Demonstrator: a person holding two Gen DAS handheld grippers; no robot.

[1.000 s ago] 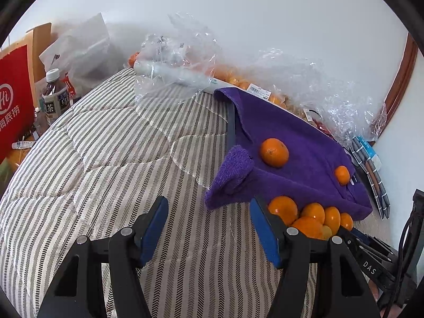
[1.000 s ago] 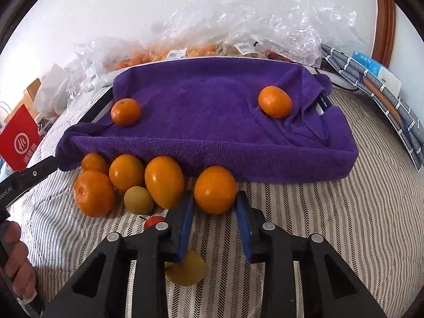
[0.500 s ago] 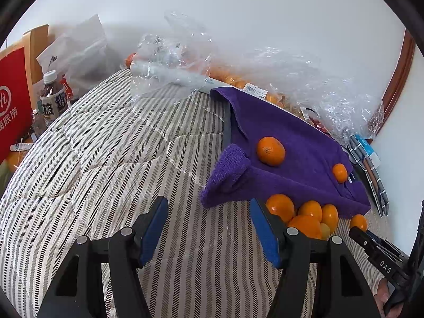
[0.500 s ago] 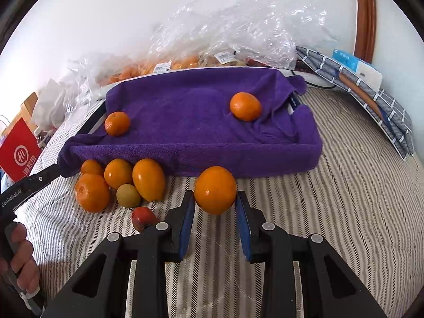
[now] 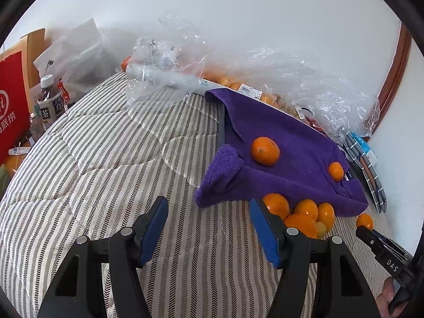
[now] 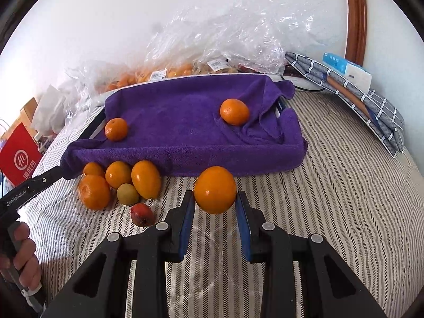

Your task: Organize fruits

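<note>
My right gripper (image 6: 215, 204) is shut on a large orange (image 6: 215, 189) and holds it above the striped quilt, in front of a tray draped in a purple towel (image 6: 185, 122). Two small oranges (image 6: 234, 111) (image 6: 116, 129) lie on the towel. A cluster of oranges (image 6: 119, 177), a small green fruit (image 6: 127, 193) and a small red fruit (image 6: 142, 214) lie on the quilt at the tray's left front. My left gripper (image 5: 209, 220) is open and empty over the quilt, left of the towel (image 5: 286, 159) and the cluster (image 5: 299, 212).
Clear plastic bags of fruit (image 6: 212, 53) lie behind the tray against the wall. Folded checked cloth and a blue box (image 6: 349, 79) sit at the right. A red bag (image 5: 10, 106) and a drink bottle (image 5: 49, 100) stand at the left edge.
My right gripper has risen and drawn back with the orange, away from the tray front. The small red fruit has come into view. My left gripper has shifted only slightly.
</note>
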